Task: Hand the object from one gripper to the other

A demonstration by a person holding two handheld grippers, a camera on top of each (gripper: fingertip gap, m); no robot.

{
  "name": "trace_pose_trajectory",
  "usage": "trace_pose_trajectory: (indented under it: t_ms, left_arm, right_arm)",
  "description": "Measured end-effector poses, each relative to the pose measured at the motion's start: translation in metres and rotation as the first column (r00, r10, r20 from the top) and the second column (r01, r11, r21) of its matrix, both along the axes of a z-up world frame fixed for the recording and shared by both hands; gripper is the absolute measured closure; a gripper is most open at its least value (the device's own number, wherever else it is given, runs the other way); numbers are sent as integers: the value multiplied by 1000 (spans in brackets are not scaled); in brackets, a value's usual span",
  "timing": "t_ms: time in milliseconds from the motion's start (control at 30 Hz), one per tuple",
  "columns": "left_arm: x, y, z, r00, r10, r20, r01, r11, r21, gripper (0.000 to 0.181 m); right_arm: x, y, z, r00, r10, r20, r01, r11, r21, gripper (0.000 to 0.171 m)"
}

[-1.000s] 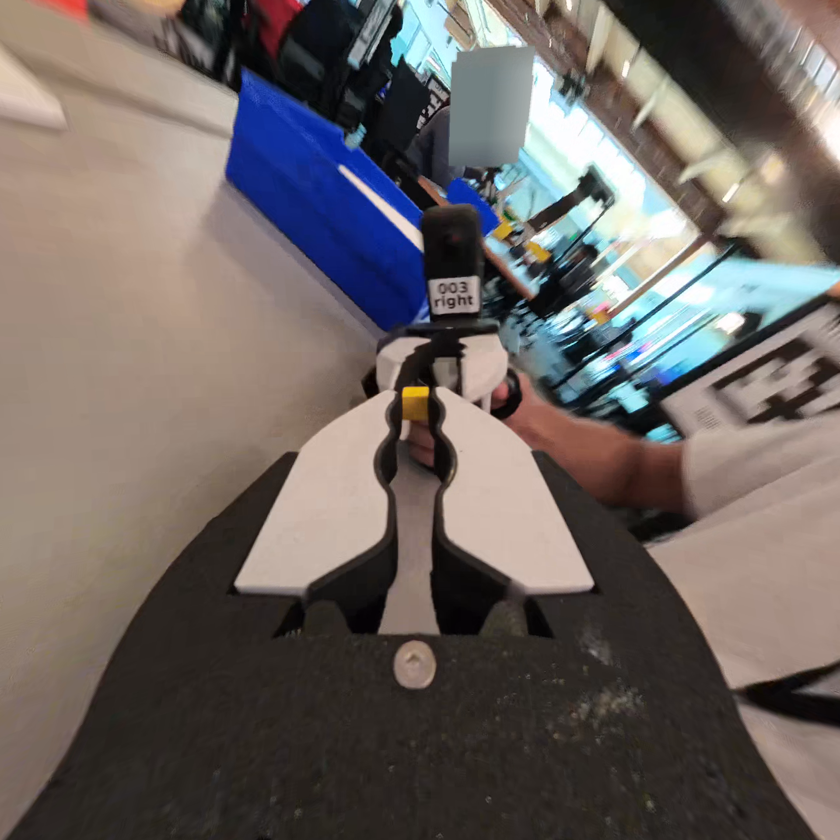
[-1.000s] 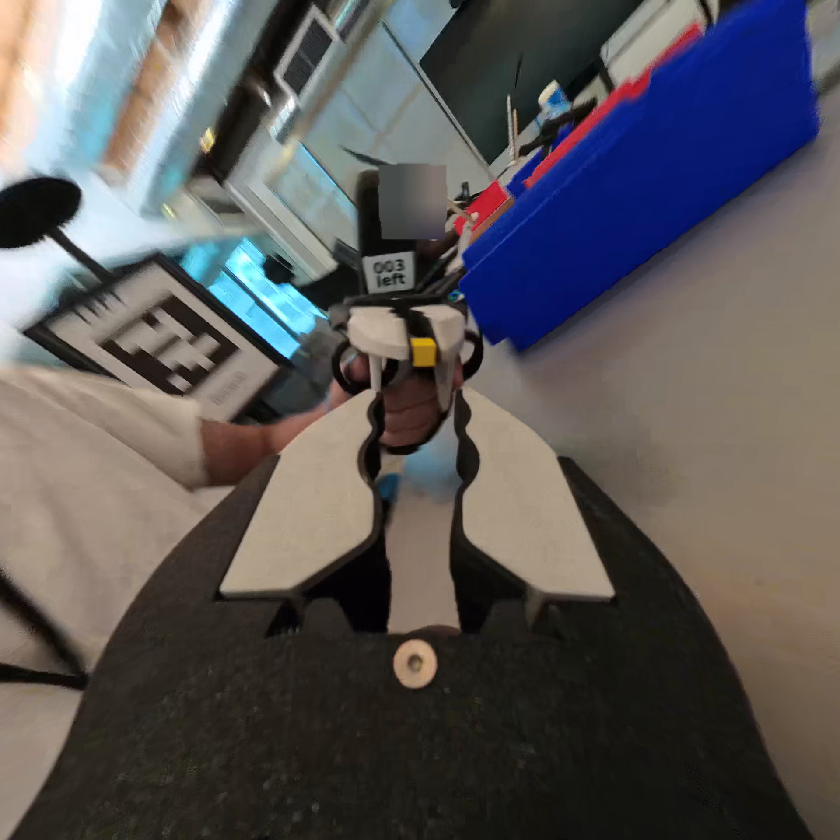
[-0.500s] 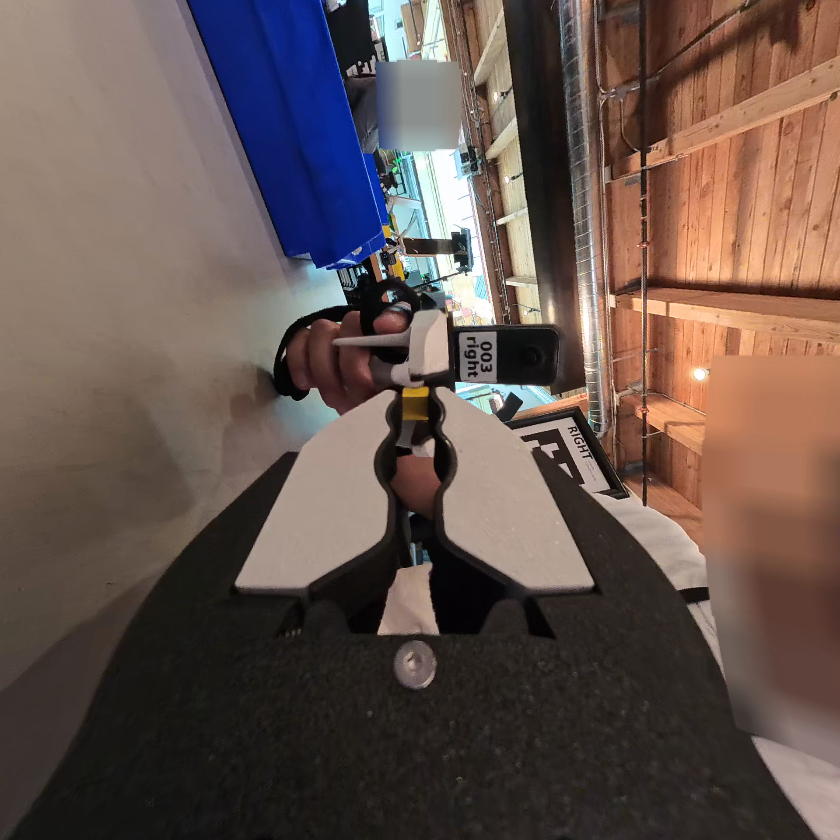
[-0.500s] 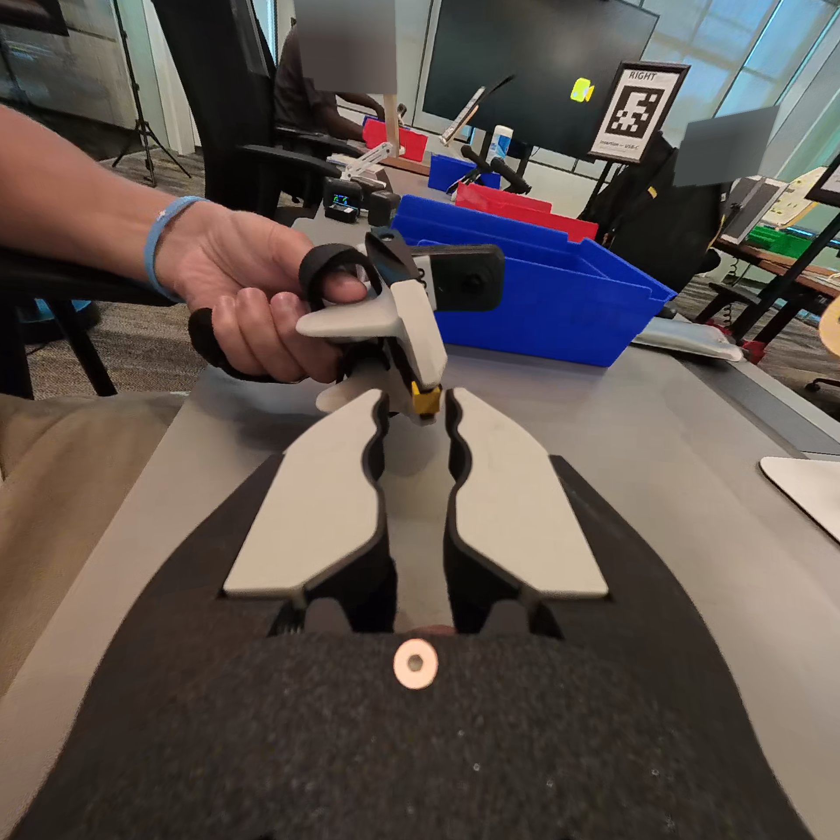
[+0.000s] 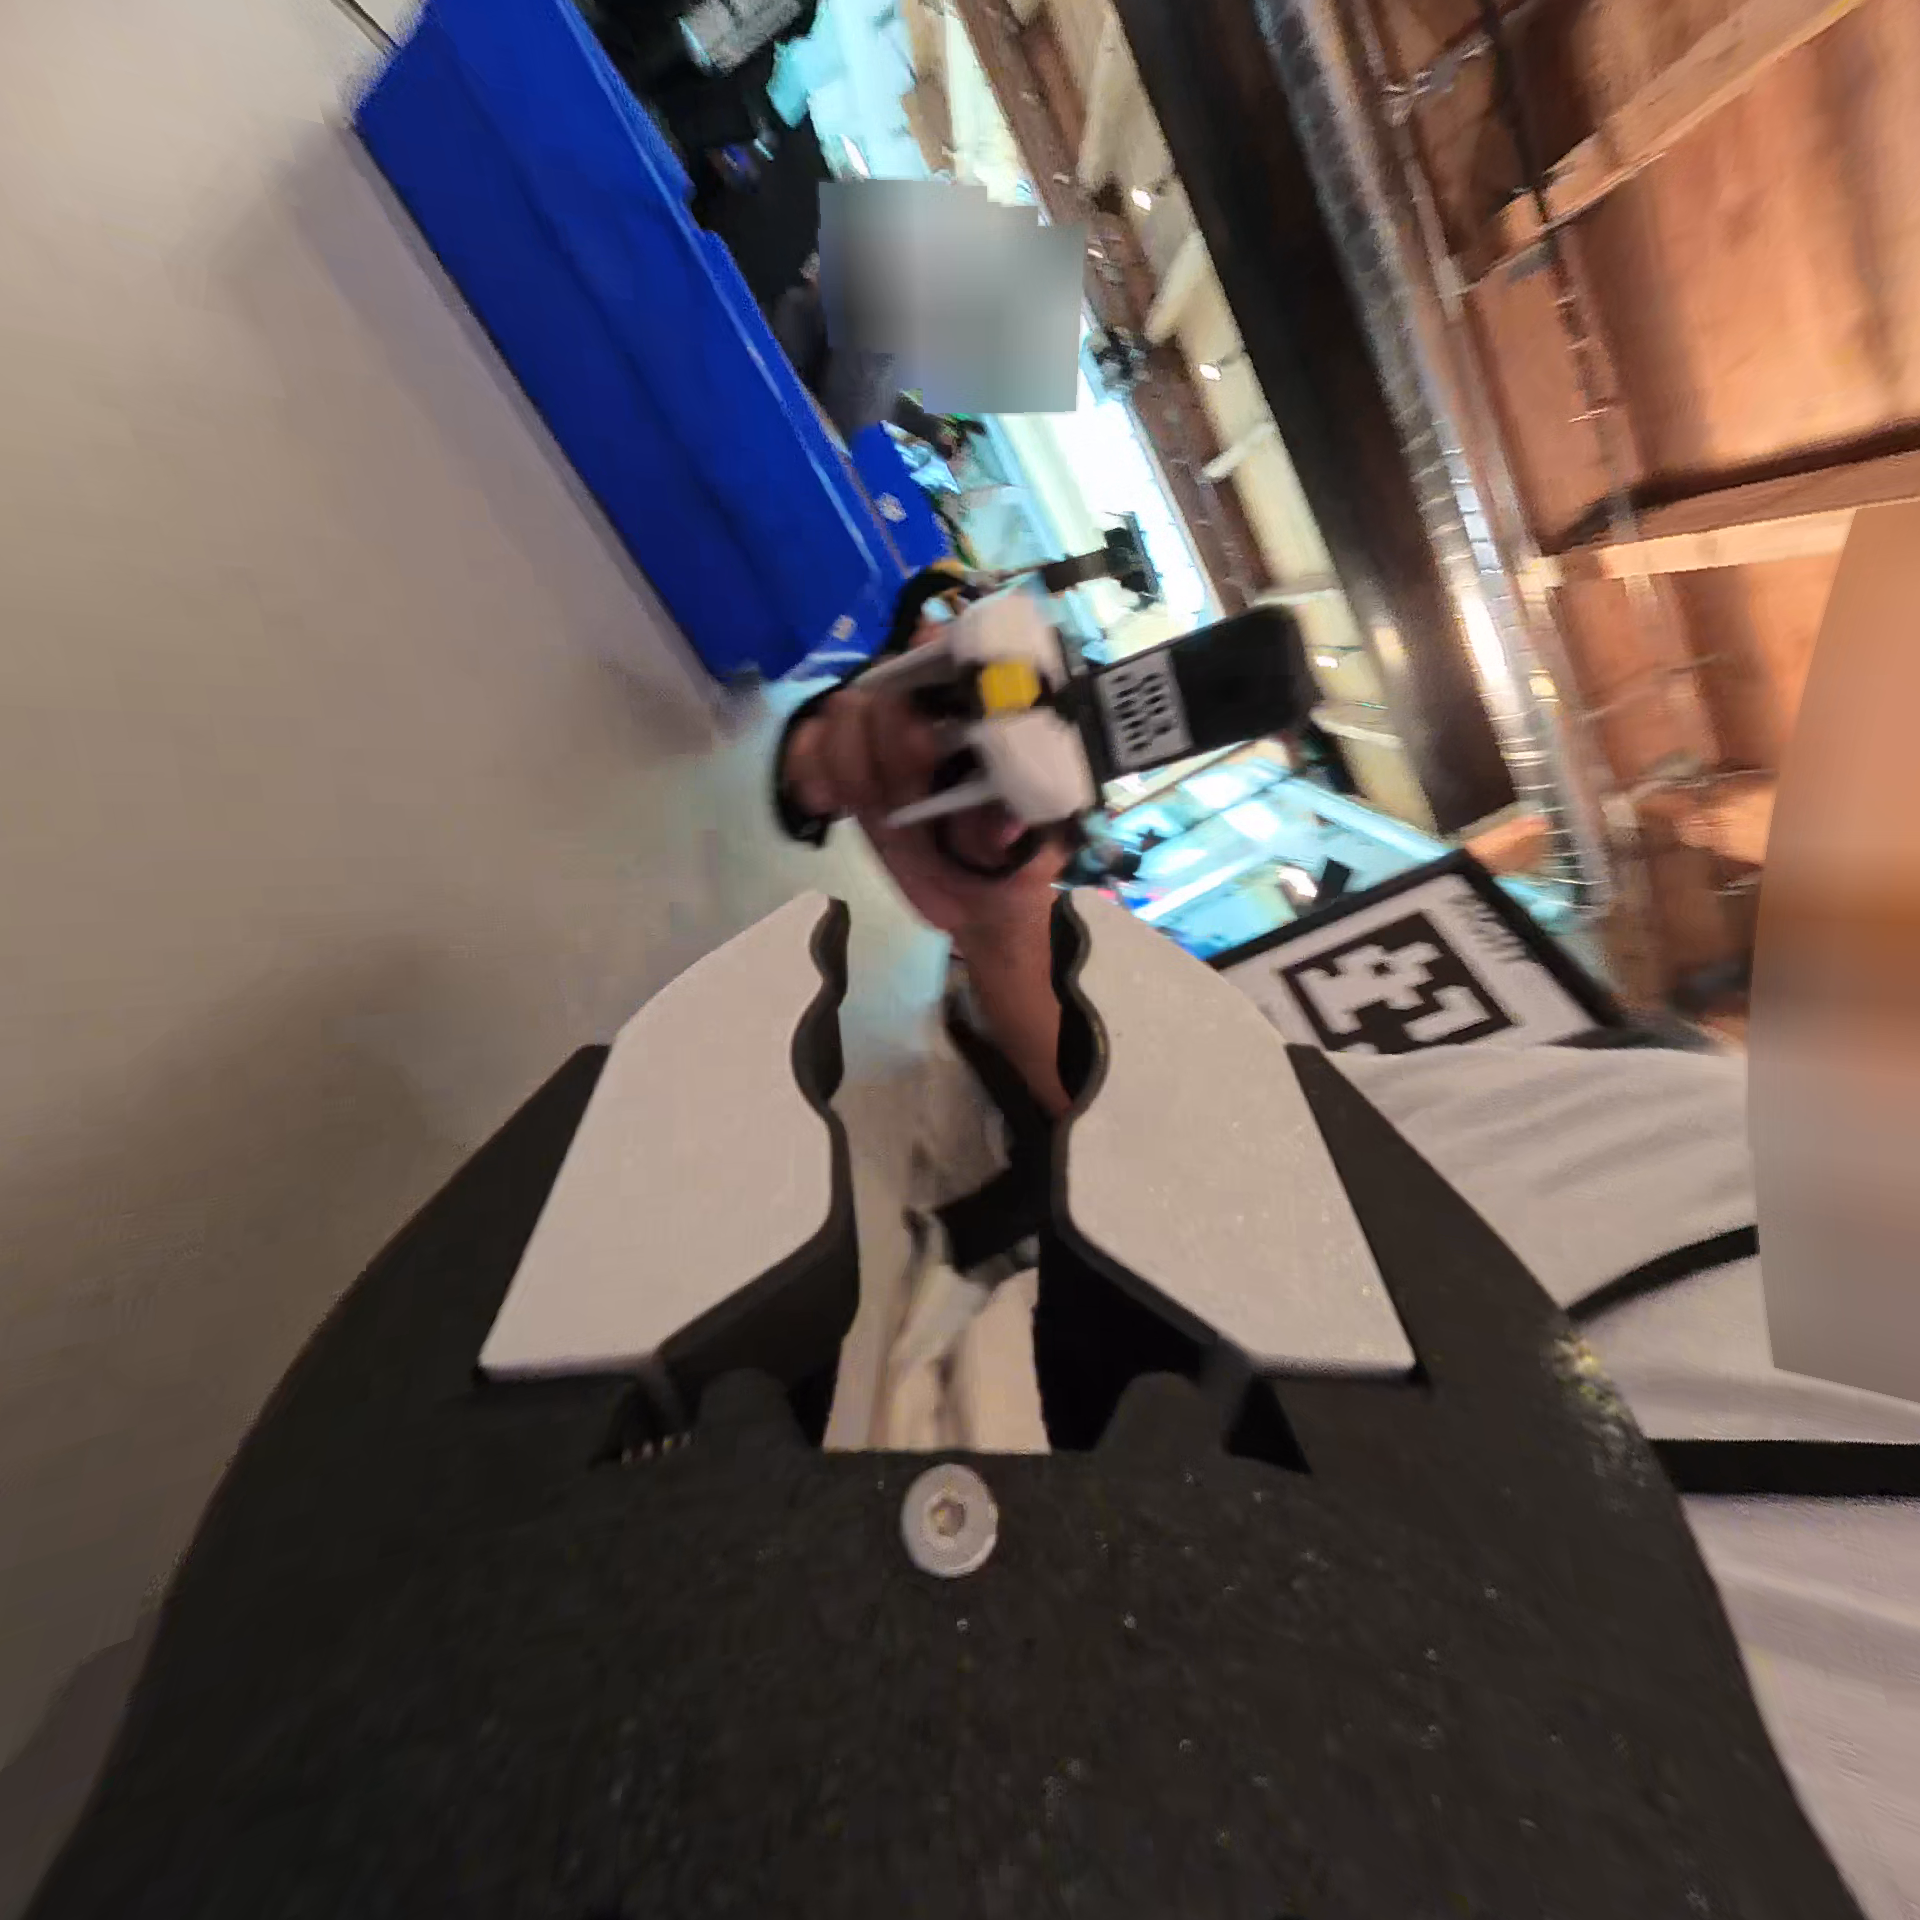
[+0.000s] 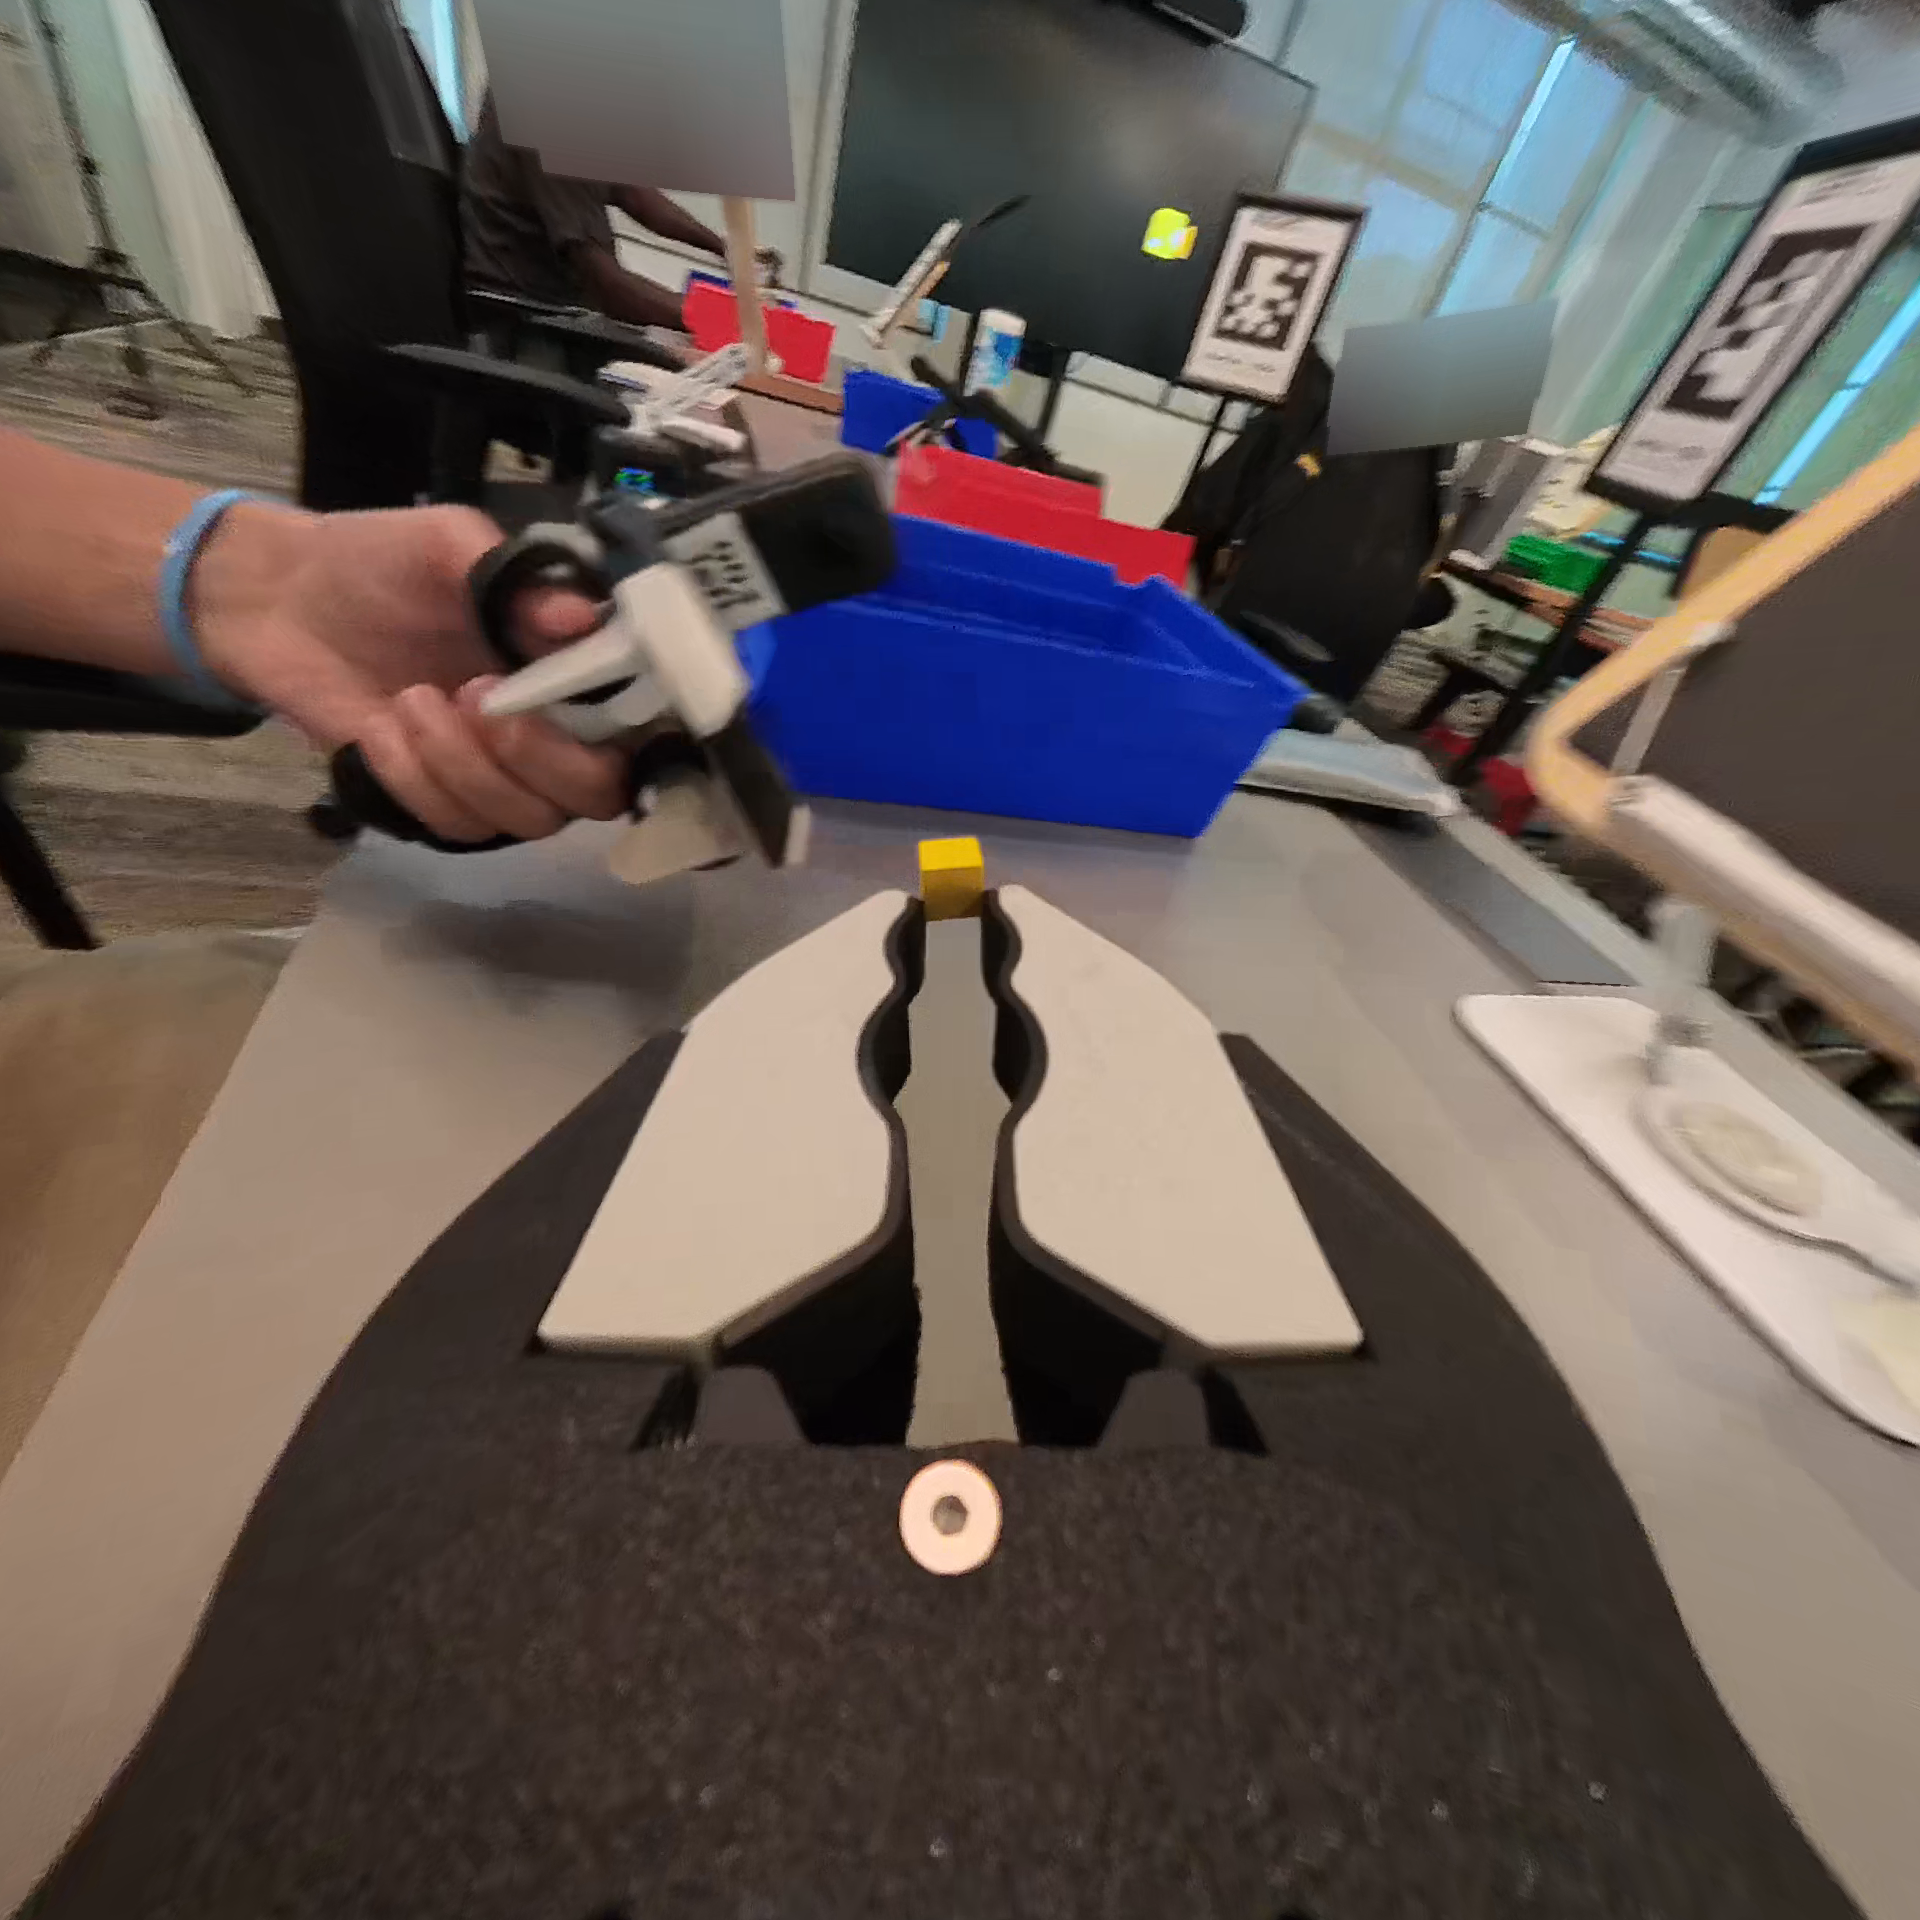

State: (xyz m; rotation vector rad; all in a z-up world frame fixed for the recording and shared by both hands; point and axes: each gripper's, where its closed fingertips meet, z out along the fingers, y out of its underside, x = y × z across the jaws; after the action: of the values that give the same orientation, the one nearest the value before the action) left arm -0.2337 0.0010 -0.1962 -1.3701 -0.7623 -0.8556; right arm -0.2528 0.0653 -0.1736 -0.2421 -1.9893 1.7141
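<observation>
The small yellow cube is pinched between the tips of my right gripper, which is shut on it above the grey table. In the left wrist view the cube shows between the right gripper's fingers, farther off. My left gripper is open and empty, a short way back from the cube. In the right wrist view the left gripper sits up and to the left of the cube, held by a hand, clear of it.
A blue bin stands on the table behind the cube, with a red bin farther back. A white base plate with a stand lies at the right. Black-and-white marker boards stand behind. Spacing between my two grippers at the tips: around 8 cm.
The cube has passed from my left gripper to my right. The right gripper closed on it; the left opened and drew away up and to the left.
</observation>
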Motion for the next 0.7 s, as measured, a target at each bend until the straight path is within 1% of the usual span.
trace_pose_trajectory:
  t_ms: [67,100,133,200,267,333,367,433,467,533,600,633,700]
  left_arm:
    - [3,-13,1,996,70,-50,-70,998,-8,144]
    - [7,-17,5,995,77,-59,-77,997,8,144]
    - [12,-18,8,995,72,-63,-71,997,18,144]
    - [21,-17,8,996,44,-76,-44,999,13,145]
    - [28,-12,4,995,1,-103,-4,1000,-21,145]
    - [33,-8,-1,991,-26,-130,19,998,-55,145]
    - [34,-6,-2,990,-33,-134,25,998,-63,145]
    - [38,-2,-4,991,-62,-116,55,997,-62,145]
    - [40,0,-4,991,-79,-105,73,996,-57,145]
    - [42,2,-3,990,-99,-101,94,994,-49,145]
    - [38,2,-4,988,-95,-121,88,994,-63,145]
    - [36,1,-5,987,-93,-132,83,994,-76,145]
    - [32,-1,-5,985,-90,-146,78,993,-84,145]
  right_arm:
    - [-9,34,26,996,-85,-38,86,996,38,161]
    - [-16,57,38,987,-150,-65,155,985,76,161]
    - [-24,86,47,969,-229,-94,240,962,133,161]
    - [-37,155,54,913,-396,-98,407,867,289,161]
    - [-37,227,47,831,-557,-3,505,751,425,161]
    - [-28,287,33,708,-696,124,542,647,536,161]
    - [-23,310,23,647,-743,172,542,606,582,161]
    - [-13,336,-2,561,-784,265,463,563,685,161]
    - [-9,341,-16,542,-785,299,396,552,734,161]
    - [-8,342,-39,537,-777,328,262,523,811,161]
    - [-10,332,-56,550,-746,375,136,523,842,161]
    - [-9,328,-64,540,-740,402,73,517,853,161]
    - [-8,332,-78,502,-768,398,-33,442,896,161]
